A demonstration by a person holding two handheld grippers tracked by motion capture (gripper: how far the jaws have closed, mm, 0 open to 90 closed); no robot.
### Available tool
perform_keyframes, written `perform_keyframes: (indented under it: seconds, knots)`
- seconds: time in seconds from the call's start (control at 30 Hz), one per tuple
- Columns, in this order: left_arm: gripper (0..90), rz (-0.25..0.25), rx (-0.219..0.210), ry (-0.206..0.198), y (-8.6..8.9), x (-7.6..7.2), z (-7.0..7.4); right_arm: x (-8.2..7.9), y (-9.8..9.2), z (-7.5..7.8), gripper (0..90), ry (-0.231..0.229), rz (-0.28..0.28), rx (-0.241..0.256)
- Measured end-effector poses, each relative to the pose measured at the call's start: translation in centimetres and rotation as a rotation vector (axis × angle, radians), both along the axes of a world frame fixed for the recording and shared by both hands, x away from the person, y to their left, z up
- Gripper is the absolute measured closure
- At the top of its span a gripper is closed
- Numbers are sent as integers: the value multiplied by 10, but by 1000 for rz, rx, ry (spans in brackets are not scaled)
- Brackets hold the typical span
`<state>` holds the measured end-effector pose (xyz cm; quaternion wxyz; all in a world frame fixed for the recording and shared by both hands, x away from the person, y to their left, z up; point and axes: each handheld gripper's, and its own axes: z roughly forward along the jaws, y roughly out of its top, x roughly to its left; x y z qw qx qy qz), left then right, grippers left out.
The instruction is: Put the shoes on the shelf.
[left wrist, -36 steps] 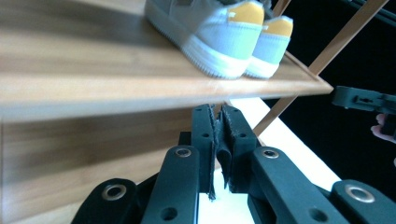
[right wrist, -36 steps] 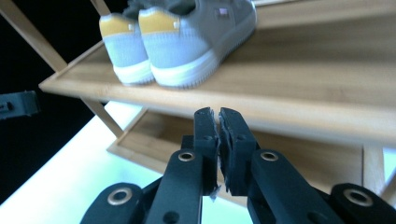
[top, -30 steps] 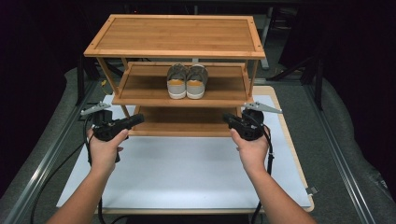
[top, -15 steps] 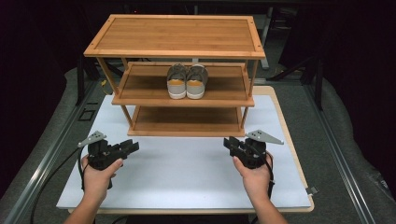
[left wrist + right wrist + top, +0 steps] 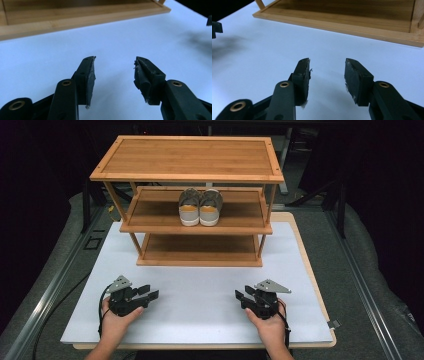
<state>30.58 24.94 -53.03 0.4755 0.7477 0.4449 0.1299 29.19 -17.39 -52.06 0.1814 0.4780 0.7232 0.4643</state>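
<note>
On the white counter (image 5: 200,305) near its front edge, the left tongs (image 5: 150,292) and the right tongs (image 5: 241,296) rested low, each held in a hand, the left hand (image 5: 116,317) and the right hand (image 5: 267,320) coming in from the bottom of the high view. Both tongs pointed inward and slightly forward, well apart from each other, with bare counter between them. In the left gripper view the left tongs (image 5: 115,68) stood wide, the two black jaws parted with nothing between them, their worn pads (image 5: 91,78) hanging just over the white surface. In the right gripper view the right tongs (image 5: 327,67) were likewise wide and empty, the pads (image 5: 352,77) facing each other across a clear gap. Beyond the tongs stood a wooden rack (image 5: 192,165) of three shelves, set on the far half of the counter and well apart from both tongs. A pair of shoes (image 5: 200,208) sat side by side, touching, on the middle shelf near its centre, heels toward the person, grey with tan heel patches and white soles. The top shelf and bottom shelf (image 5: 200,252) carried nothing. The rack's bottom edge (image 5: 75,20) ran across the top of the left gripper view, and its bottom shelf (image 5: 352,17) crossed the top of the right gripper view, in both cases ahead of the jaws and not touched by them.
</note>
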Motion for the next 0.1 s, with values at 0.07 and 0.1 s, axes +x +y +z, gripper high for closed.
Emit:
perform_keyframes:
  seconds: [0.07,0.1]
  knots:
    - [483,-5,-3,11,-1,1,-5,0,1,-3,531,5,-7,-6]
    - [479,-6,-1,18,-1,2,-6,1,1,-5,525,6,-3,-17]
